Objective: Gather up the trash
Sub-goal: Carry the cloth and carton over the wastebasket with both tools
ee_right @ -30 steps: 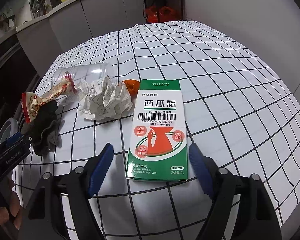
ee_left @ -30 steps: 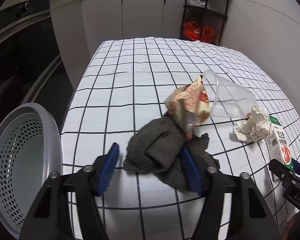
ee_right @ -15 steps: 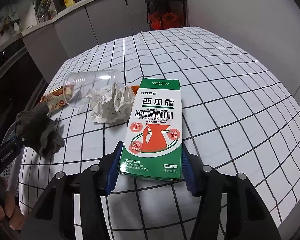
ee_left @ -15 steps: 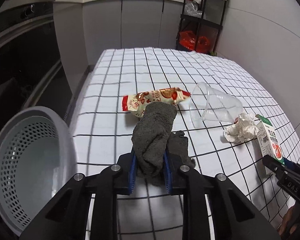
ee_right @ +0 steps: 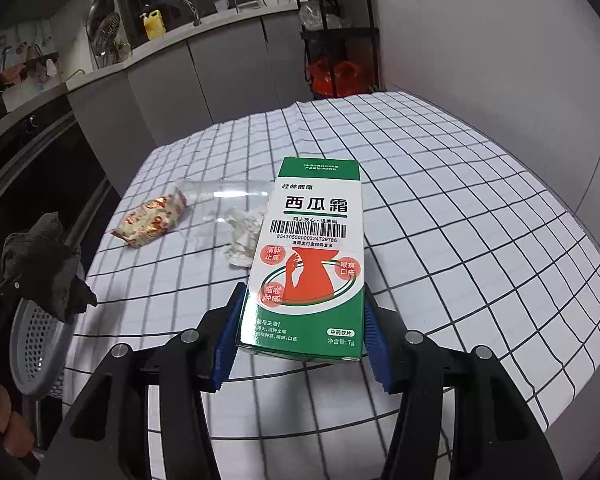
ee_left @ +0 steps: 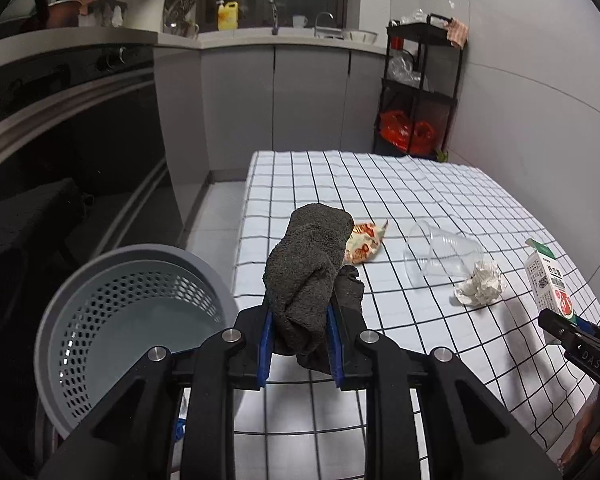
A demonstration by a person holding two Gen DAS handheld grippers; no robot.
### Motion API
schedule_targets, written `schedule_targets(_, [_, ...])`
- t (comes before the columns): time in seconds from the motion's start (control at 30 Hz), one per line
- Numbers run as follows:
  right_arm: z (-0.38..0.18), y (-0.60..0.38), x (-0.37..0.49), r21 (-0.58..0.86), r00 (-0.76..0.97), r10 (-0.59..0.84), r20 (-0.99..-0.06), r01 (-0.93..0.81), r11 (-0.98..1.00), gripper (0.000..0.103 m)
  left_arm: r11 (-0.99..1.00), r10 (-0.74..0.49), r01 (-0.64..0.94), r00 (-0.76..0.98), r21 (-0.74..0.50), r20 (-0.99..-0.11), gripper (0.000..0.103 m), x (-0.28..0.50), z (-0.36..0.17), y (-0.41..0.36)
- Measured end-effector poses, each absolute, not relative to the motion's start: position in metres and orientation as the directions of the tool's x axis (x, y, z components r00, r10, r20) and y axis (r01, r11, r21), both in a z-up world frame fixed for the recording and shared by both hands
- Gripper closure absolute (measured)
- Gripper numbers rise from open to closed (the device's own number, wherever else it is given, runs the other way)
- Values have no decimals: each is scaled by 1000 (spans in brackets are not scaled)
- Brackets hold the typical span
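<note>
Two grippers are each clenching trash above the bench, the left gripper (ee_left: 300,344) pinching a rag (ee_left: 310,276) beside the bin (ee_left: 136,320), the right gripper (ee_right: 300,344) squeezing a box (ee_right: 312,264) that risks slipping if tilted.

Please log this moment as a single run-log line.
left hand-held gripper: shut on grey rag | right hand-held gripper: shut on green medicine box | grey perforated bin: nothing dropped yet
</note>
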State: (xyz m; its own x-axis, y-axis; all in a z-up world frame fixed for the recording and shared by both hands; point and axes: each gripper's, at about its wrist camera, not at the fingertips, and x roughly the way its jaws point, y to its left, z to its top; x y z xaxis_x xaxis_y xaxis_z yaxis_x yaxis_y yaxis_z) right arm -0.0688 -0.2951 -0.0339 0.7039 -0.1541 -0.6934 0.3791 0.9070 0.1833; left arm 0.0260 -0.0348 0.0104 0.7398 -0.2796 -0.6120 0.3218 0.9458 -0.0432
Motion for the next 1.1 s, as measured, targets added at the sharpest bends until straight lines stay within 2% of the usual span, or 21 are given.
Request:
schedule_targets(0.2, [-7, -258, -61, 203, 755, -84, -651, 280, 938, 51, 961, -243, 276, 779, -32, -578, 81, 21, 24, -10])
schedule_targets(0.43, [14, -193, -33, 194, 774, 34, -632, 116, 974, 51, 980, -179, 195, 779, -39, -601, 81, 31, 24, 28])
schedule_targets(0.8, [10, -112, 28, 204, 731, 206, -651, -93, 975, 51, 996, -69, 86, 793, -1, -606, 81, 42, 21, 84])
schedule_targets(1.1, [-9, -72, 71, 231, 672, 301, -677, -194, 953, 51, 999, 3, 33, 758, 42, -652, 81, 57, 1, 105])
